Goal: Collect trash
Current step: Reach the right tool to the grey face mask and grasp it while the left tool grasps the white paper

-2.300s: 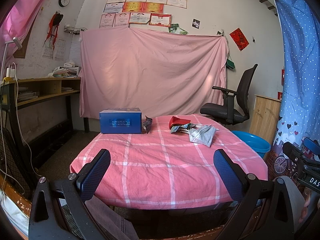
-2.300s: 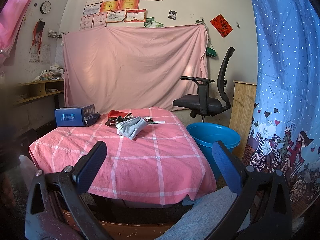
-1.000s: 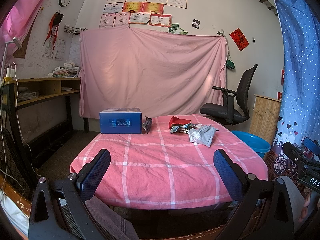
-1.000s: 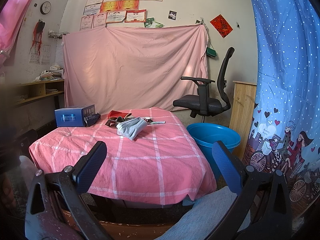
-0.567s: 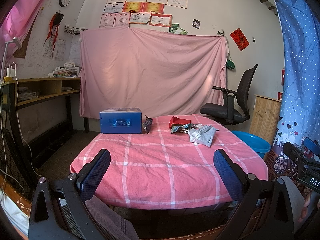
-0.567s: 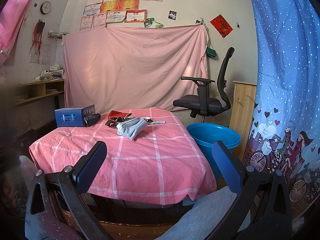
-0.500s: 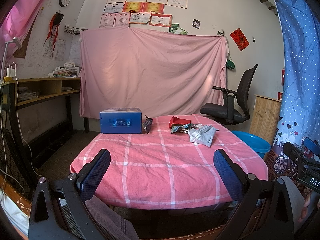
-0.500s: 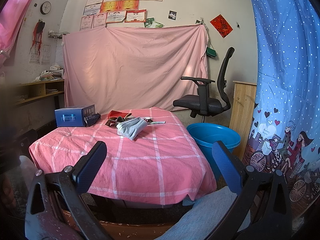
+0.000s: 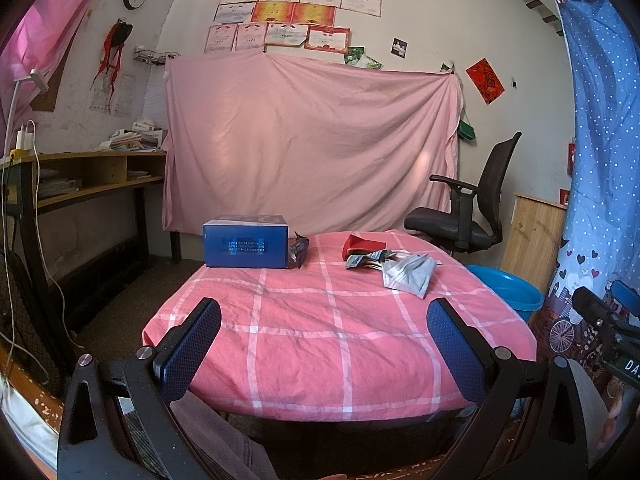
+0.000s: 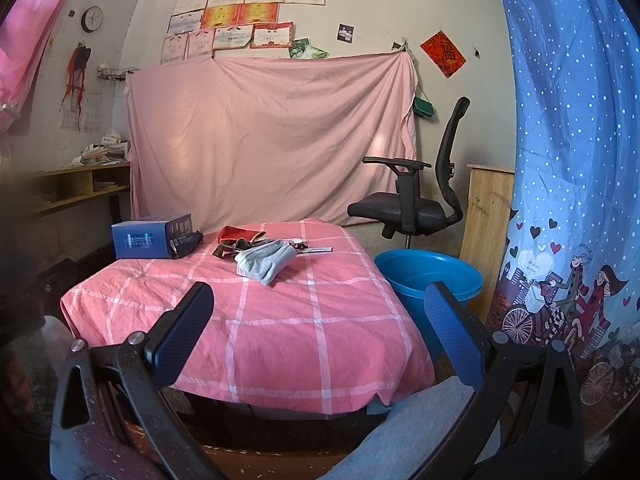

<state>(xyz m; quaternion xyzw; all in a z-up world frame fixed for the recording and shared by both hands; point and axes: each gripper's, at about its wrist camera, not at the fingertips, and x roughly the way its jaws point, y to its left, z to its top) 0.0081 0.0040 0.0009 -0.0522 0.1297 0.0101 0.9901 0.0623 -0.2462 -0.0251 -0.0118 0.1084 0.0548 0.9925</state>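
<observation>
Both wrist views face the table (image 9: pixel 320 320) from its near edge; right sits further right.

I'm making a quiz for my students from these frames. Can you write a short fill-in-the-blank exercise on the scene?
1. The blue box stands on a table covered by a checked cloth whose main colour is ____.
2. The tub on the floor beside the table is ____ in colour.
3. Both the left gripper and the right gripper are ____ and hold nothing.

Missing words: pink; blue; open
</observation>
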